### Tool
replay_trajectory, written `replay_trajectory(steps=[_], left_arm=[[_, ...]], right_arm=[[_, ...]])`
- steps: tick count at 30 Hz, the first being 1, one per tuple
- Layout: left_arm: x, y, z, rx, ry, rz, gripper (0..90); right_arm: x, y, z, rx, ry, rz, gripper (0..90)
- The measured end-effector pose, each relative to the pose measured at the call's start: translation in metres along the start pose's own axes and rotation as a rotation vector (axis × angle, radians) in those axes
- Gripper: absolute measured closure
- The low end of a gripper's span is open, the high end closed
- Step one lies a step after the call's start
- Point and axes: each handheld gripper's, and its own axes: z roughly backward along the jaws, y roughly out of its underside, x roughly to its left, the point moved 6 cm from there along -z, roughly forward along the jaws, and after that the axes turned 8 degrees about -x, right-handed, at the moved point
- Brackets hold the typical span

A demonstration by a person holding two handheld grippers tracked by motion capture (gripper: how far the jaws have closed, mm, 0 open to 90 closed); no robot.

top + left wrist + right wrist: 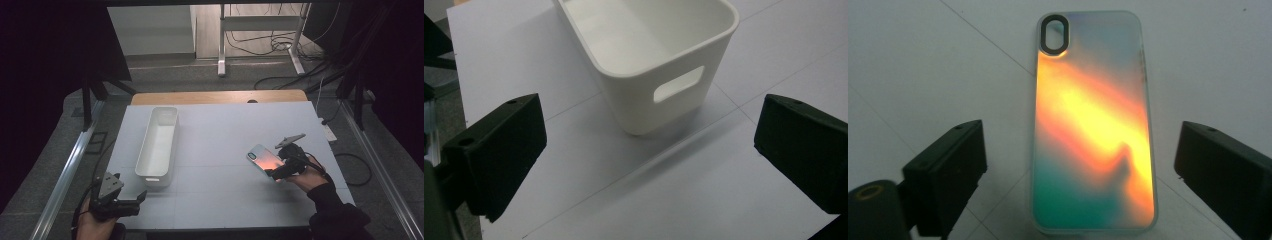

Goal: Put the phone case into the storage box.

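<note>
An iridescent phone case (265, 160), orange and teal, lies flat on the white tabletop (220, 135) at the right. In the right gripper view the phone case (1093, 125) lies lengthwise between the jaws with its camera cut-out at the far end, and clear gaps separate it from both pads. My right gripper (278, 161) (1080, 132) is open around it, held by a hand in a dark sleeve. My left gripper (139, 202) (654, 120) stands open and empty at the table's front left corner, facing the near handle end of a long white bin (150, 177) (634, 100).
The white bin runs front to back on the left half of the table and looks empty. A wooden strip (220, 96) edges the far side. Metal rails (65, 175) flank the table, and cables (280, 47) lie on the floor beyond.
</note>
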Motion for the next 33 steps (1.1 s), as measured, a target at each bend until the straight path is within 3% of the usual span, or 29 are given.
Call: replay_trajectory(steps=[7,12,33], left_arm=[[0.0,0.0,0.0,0.001,0.0,0.0,1.2],[0.0,0.0,0.0,0.001,0.0,-0.001,1.2],[0.0,0.0,0.0,0.003,0.001,0.0,1.2]], right_arm=[[-0.007,0.0,-0.002,0.023,0.006,-0.035,0.0],[-0.008,-0.002,-0.006,0.057,-0.017,-0.024,0.0],[-0.011,-0.013,-0.039,0.209,-0.021,-0.004,0.0]])
